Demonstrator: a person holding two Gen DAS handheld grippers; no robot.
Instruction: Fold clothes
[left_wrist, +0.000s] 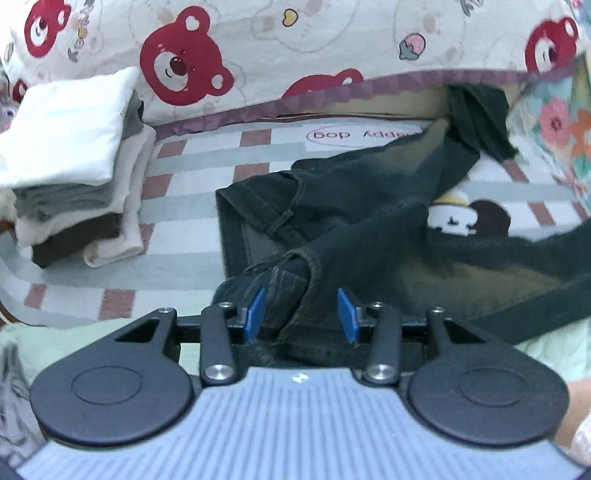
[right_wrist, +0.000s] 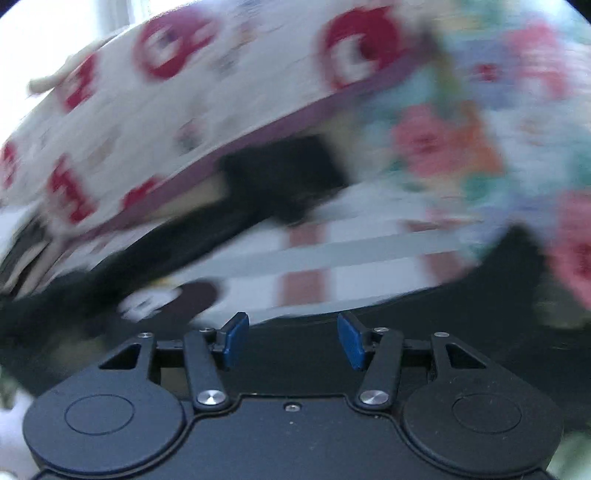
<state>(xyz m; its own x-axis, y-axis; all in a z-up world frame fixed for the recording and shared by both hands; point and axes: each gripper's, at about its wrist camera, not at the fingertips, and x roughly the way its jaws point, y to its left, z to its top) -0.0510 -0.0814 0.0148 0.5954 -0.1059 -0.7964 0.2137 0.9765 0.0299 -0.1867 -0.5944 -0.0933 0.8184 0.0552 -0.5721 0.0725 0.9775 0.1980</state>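
Two wrist views inform our reading, taken left to right. At far left we note a stack of folded clothes (left_wrist: 70, 166) resting on the checked bedsheet (left_wrist: 192, 221). Right of it lie the dark trousers (left_wrist: 332, 221), spread unfolded across the sheet, one leg reaching toward the bear-print quilt (left_wrist: 258, 55). We find the left gripper (left_wrist: 301, 314) parted — a bunched fold of the trousers sits between its blue pads without being pinched. The right gripper (right_wrist: 291, 339) stands open over dark cloth — its view is heavily blurred.
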